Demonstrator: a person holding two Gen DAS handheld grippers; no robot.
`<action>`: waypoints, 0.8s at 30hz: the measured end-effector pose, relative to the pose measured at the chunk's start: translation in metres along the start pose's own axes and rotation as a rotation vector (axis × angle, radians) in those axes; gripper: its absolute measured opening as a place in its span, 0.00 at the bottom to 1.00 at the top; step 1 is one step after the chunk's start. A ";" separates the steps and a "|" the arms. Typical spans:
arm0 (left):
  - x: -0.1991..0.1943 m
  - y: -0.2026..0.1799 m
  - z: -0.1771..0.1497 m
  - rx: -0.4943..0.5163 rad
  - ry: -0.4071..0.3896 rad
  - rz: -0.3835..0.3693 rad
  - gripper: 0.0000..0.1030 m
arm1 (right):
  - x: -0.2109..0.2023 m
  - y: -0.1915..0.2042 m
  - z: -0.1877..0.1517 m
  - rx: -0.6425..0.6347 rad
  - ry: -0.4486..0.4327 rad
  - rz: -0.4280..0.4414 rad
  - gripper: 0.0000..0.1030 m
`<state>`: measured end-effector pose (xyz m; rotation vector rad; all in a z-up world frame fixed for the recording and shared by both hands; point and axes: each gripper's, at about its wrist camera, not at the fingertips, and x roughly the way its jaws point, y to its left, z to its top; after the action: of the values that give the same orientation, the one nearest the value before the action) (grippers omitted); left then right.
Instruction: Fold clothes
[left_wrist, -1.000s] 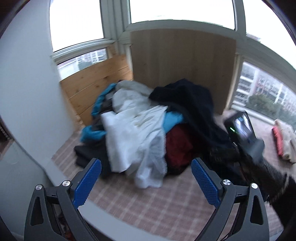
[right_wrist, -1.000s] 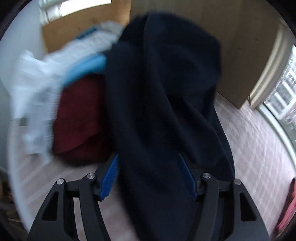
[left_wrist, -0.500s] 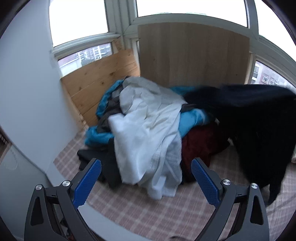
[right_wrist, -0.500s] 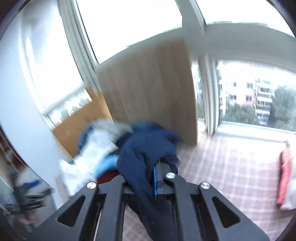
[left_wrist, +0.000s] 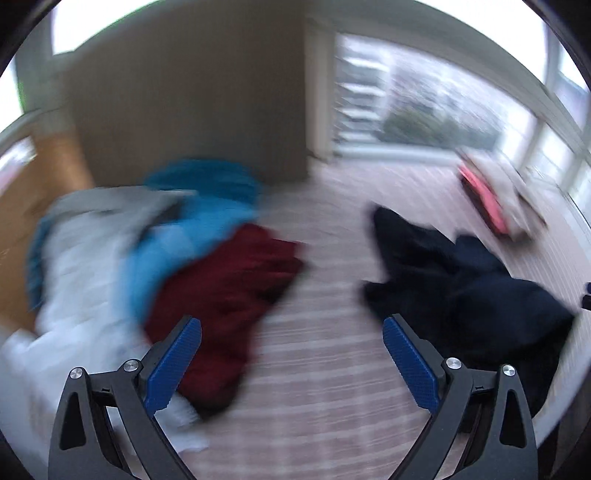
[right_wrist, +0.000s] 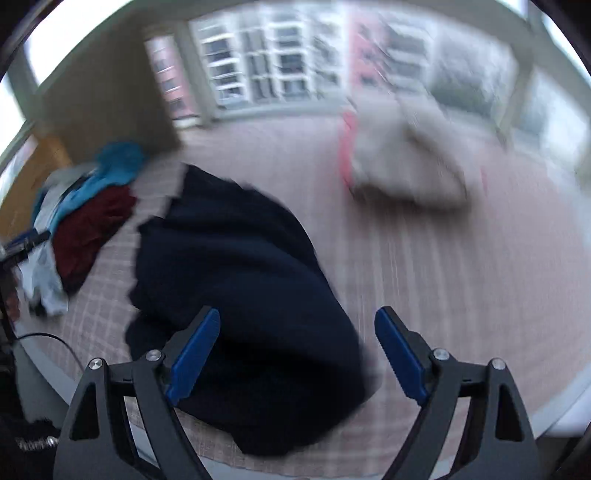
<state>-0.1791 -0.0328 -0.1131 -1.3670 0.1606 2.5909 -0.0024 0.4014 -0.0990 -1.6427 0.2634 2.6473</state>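
Observation:
A dark navy garment (right_wrist: 243, 280) lies crumpled on the checked surface (right_wrist: 443, 280), apart from the pile. My right gripper (right_wrist: 295, 350) hangs above its near end with its jaws opening; the cloth lies below them and the blue pads do not touch it. In the left wrist view the same garment (left_wrist: 472, 291) lies at the right. My left gripper (left_wrist: 291, 358) stands open over bare checked cloth (left_wrist: 325, 369) between the garment and the pile. The pile holds a dark red piece (left_wrist: 229, 295), a blue one (left_wrist: 192, 229) and a white one (left_wrist: 85, 273). Both views are blurred.
A folded stack of beige and pink clothes (right_wrist: 402, 162) lies at the far right by the windows. A wooden panel (left_wrist: 184, 92) stands behind the pile. The surface's pale rounded edge (right_wrist: 48, 369) runs near me, with a black cable (right_wrist: 55, 338) on it.
My right gripper carried the navy garment off the pile to the right, opened and let it drop on the checked surface. My left gripper swung right, still open.

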 end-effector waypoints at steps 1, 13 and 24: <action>0.021 -0.019 0.006 0.046 0.039 -0.037 0.96 | 0.014 -0.016 -0.007 0.049 0.026 0.002 0.83; 0.159 -0.135 0.037 0.222 0.306 -0.264 0.01 | 0.080 -0.010 -0.003 0.039 0.086 0.045 0.10; -0.005 -0.036 0.071 0.143 -0.058 -0.215 0.01 | -0.090 -0.026 0.058 0.123 -0.394 0.086 0.01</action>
<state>-0.2253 0.0155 -0.0692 -1.1891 0.1759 2.3885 -0.0107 0.4426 0.0031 -1.0677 0.4811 2.8732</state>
